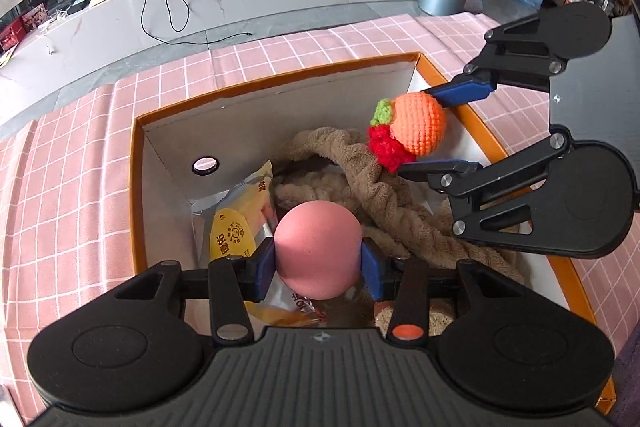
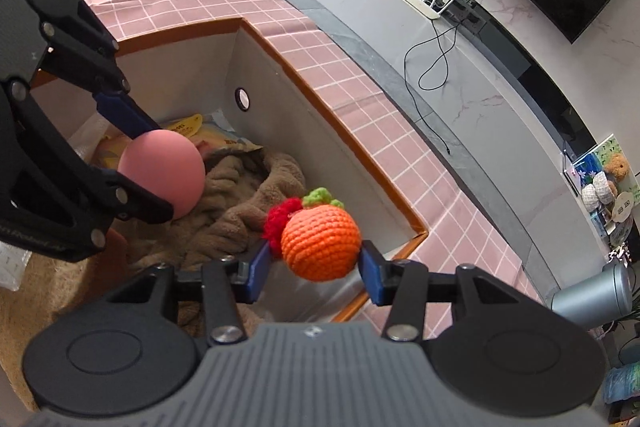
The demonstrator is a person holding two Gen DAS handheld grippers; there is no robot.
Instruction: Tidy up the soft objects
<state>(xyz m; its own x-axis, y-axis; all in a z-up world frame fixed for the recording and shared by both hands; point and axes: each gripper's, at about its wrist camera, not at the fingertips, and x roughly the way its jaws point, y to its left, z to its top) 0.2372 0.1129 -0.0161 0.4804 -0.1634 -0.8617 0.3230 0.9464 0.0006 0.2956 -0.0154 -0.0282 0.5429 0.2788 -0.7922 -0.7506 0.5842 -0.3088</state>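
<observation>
Where the pink cloth [image 1: 80,131] carries the box [image 1: 138,187], a brown towel [image 1: 320,187] lies inside; above it, the left gripper [image 1: 318,261] clamps a pink ball [image 1: 318,251], the right gripper [image 2: 316,269] a crocheted orange [image 2: 320,241].

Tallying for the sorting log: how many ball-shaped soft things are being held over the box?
2: a pink ball in the left hand-held gripper, a crocheted orange in the right hand-held gripper. The towel may hide others.
</observation>
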